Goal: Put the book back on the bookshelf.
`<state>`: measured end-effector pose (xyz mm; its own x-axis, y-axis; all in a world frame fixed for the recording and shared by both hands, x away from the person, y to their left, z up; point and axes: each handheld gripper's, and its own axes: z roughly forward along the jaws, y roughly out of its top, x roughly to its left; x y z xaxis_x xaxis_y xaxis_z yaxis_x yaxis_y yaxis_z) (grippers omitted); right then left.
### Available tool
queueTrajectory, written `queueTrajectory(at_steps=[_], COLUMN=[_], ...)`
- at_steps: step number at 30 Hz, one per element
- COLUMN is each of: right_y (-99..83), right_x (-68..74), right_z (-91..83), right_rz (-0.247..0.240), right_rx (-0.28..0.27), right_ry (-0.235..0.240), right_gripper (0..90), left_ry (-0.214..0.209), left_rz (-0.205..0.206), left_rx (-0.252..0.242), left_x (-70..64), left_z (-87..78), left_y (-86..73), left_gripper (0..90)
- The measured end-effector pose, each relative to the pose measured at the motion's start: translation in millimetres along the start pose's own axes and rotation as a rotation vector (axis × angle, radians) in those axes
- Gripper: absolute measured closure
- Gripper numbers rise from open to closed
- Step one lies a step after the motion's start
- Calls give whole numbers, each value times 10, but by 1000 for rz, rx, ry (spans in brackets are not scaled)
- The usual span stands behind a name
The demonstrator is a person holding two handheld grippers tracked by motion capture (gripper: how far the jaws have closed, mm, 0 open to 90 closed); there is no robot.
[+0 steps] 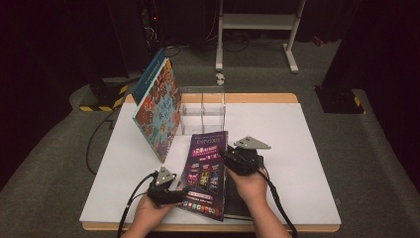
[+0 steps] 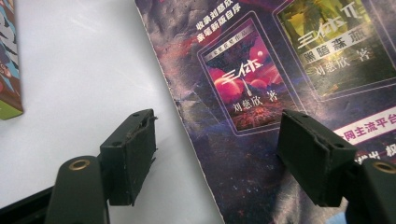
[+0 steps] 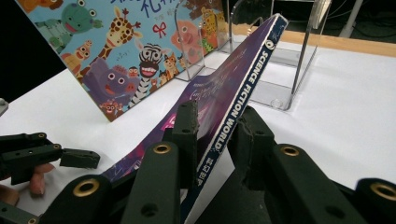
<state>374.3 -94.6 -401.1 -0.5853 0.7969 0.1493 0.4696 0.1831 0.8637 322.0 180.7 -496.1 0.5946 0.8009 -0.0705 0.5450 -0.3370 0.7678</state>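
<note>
White table (image 1: 307,148), seen from above, in a dark room with grey carpet. Near the front edge, a purple science-fiction magazine (image 1: 205,168), glossy cover printed with small book covers and Chinese text, spine lettered "SCIENCE FICTION WORLD" in the right gripper view (image 3: 233,116). Magazine tilted: right spine edge lifted off the table, left edge down on the white surface. Right gripper (image 1: 229,154), held in the person's right hand (image 1: 250,186), pinching the magazine's spine; in the right gripper view, both black jaws pressed against the spine from either side, one on the cover, one underneath. Left gripper (image 1: 184,192), held in the left hand (image 1: 148,210), low at the magazine's front left corner; in the left gripper view (image 2: 217,154), jaws spread wide, one over bare table, the other over the cover, the magazine's worn left edge (image 2: 187,116) running between them, nothing clamped; contact with the paper hard to judge. Beyond the magazine, toward the back of the table, a clear acrylic book stand (image 1: 203,111) with upright dividers. Against its left side, a large children's picture book (image 1: 158,106) leaning at a slant, cover crowded with cartoon animals: zebra, giraffe, frog, visible closer in the right gripper view (image 3: 121,51). Black cables trailing from both grippers toward the table's front edge. White metal frame legs (image 1: 257,22) on the floor behind the table.
</note>
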Motion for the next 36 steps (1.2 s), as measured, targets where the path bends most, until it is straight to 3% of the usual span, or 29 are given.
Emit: queueTrajectory(at_steps=[14, 19, 29, 31, 36], right_y=[6, 15, 25, 29, 35], right_x=[-11, -1, 45, 58, 64], right_z=[-6, -6, -40, -51, -53], right_rz=[11, 10, 0, -2, 0], right_rx=[4, 4, -14, -23, -29], right_ry=[9, 11, 10, 17, 23], right_gripper=[722, 724, 732, 735, 738], left_ry=[-9, -5, -41, -52, -90], left_rz=[-15, -3, -43, -45, -97], left_rx=[-5, -5, -3, -24, -67], left_x=[19, 10, 67, 80, 149], left_z=[-2, -5, -14, -37, -86], left_y=[-6, -5, 4, 1, 13], left_gripper=[282, 276, 256, 256, 256])
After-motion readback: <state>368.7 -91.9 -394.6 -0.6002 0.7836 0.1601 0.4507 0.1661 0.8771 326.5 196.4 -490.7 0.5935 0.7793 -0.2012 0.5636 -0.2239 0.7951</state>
